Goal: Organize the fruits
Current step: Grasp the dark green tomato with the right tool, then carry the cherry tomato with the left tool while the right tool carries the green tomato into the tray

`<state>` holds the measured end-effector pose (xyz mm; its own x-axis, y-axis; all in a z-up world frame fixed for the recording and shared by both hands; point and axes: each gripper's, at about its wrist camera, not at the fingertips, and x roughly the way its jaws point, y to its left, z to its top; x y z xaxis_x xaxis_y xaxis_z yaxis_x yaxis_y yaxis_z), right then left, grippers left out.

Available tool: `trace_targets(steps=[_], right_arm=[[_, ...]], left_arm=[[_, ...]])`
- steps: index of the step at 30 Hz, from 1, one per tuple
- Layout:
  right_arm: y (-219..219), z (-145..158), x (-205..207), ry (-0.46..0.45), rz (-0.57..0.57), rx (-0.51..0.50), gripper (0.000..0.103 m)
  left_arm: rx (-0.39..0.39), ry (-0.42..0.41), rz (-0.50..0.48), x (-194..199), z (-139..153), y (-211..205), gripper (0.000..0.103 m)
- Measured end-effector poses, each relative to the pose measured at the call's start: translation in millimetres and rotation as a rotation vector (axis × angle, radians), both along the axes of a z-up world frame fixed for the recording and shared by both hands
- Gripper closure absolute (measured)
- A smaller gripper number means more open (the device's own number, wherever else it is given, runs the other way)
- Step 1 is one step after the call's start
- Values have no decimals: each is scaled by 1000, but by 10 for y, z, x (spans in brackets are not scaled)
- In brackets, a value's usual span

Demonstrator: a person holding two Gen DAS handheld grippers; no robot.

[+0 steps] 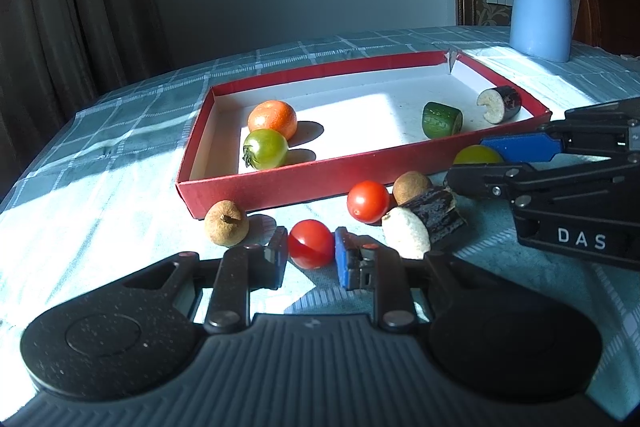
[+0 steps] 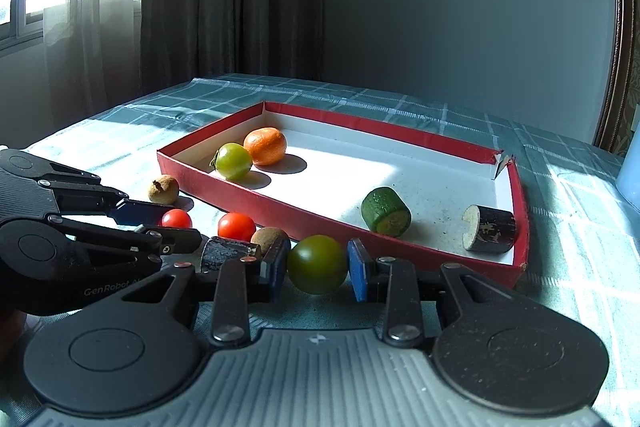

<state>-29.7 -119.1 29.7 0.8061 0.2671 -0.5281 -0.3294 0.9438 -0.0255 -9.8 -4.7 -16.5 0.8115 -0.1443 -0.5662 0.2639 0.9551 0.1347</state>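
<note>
red tomato (image 1: 311, 243) between left hand-held gripper (image 1: 311, 259) pads

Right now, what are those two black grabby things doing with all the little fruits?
A person is sorting fruit into a red tray using a tool in each hand. The left tool is shut on a red cherry tomato, and the right tool is shut on a green tomato. Both fruits are outside the tray. Inside already are an orange, another green tomato, a cucumber chunk and a dark-skinned chunk.
</note>
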Motion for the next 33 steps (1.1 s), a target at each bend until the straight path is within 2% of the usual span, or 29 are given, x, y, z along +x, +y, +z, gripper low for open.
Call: trace_targets(steps=[6,13,24,29,33], right_arm=[[-4,19,-16,-18,-4,-2,71],[-45,79,-49,-58,-20,5,71],[-95,104,-45,-76,-43,15,71],[-128,117,-45,-82,-60,25,71],[-145,154,-63,-101,-68,27,71]], left_arm=[[1,-9,5,-11,6,2,80],[-12,-66,-15,-110,64,-9,80],[-17,-65,-4,-91,63,-4,80],[-56,-46,-8,-65,91,-3,80],[-56,-53,-14,-53,137,-54,81]])
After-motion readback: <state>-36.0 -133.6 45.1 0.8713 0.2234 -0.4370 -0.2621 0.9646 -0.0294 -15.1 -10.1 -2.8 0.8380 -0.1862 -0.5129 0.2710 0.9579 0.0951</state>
